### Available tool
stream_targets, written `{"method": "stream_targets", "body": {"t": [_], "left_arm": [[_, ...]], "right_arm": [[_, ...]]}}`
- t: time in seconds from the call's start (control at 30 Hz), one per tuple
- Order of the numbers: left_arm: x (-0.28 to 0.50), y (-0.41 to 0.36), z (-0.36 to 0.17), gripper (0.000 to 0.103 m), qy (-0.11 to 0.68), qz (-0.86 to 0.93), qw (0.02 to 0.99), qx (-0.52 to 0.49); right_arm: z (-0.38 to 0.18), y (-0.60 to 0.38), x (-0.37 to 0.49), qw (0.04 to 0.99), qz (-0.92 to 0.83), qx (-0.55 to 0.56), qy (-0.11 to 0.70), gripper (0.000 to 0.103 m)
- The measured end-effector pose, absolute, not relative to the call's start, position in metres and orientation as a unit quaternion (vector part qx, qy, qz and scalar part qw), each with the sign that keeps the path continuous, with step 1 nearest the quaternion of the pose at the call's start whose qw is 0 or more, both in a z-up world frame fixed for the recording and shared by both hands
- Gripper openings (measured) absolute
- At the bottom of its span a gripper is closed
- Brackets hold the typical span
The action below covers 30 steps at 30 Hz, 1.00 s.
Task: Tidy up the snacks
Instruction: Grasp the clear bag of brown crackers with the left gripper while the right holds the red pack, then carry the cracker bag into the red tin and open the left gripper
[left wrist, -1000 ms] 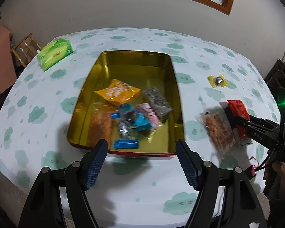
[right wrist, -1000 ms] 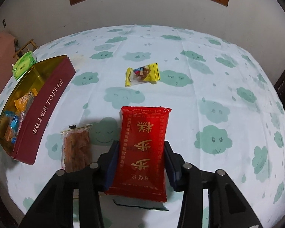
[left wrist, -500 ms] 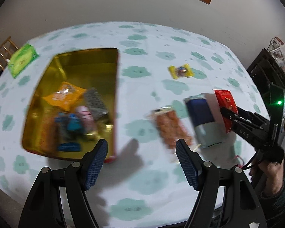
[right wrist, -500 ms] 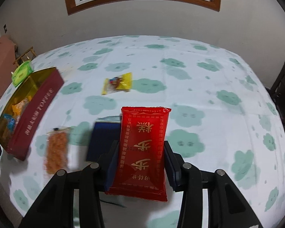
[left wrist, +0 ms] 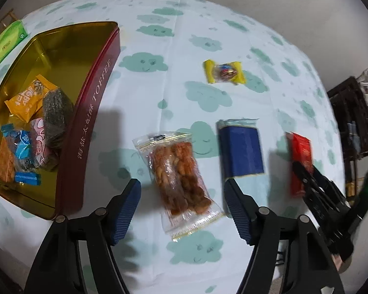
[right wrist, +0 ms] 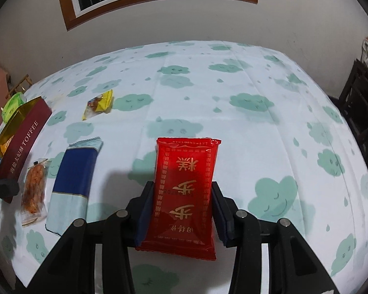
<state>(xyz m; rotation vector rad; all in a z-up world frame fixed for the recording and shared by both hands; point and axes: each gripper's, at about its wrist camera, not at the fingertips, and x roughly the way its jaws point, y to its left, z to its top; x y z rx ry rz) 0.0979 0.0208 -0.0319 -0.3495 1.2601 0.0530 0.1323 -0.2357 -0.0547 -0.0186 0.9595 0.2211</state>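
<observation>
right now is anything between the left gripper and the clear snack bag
Nothing visible. The left gripper is over the clear bag, which lies flat on the cloth between its spread fingers, jaws just closing in. The blue pack lies beside it, apart.

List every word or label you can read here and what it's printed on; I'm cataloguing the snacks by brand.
"TOFFEE": on the dark red side of the tin, after a row of Chinese characters I can't read surely.
"糕" and "步步": large gold characters on the red packet held in the right gripper; its smaller line is too small.
Orange packet, blue wrappers, yellow candy, green box: print too blurred.
</observation>
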Motion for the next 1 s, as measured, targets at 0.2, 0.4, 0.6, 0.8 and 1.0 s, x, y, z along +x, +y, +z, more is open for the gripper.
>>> {"method": "stream_targets", "body": {"t": [0.2, 0.4, 0.6, 0.8, 1.0], "left_arm": [[0.104, 0.017, -0.05, 0.051, 0.609, 0.031, 0.774, -0.169], [0.104, 0.016, -0.05, 0.035, 0.61, 0.024, 0.779, -0.146], [0.101, 0.02, -0.048, 0.034, 0.61, 0.01, 0.781, -0.135], [0.096, 0.015, -0.034, 0.034, 0.601, -0.009, 0.79, -0.119], [0.09, 0.025, -0.007, 0.034, 0.576, -0.012, 0.811, -0.098]], "right_arm": [[-0.06, -0.241, 0.131, 0.88, 0.115, 0.002, 0.461, 0.044], [-0.06, -0.241, 0.13, 0.88, 0.117, 0.003, 0.46, 0.044], [-0.06, -0.241, 0.13, 0.88, 0.116, 0.002, 0.46, 0.044], [-0.06, -0.238, 0.129, 0.88, 0.112, -0.007, 0.461, 0.044], [-0.059, -0.235, 0.131, 0.878, 0.105, -0.016, 0.467, 0.044]]}}
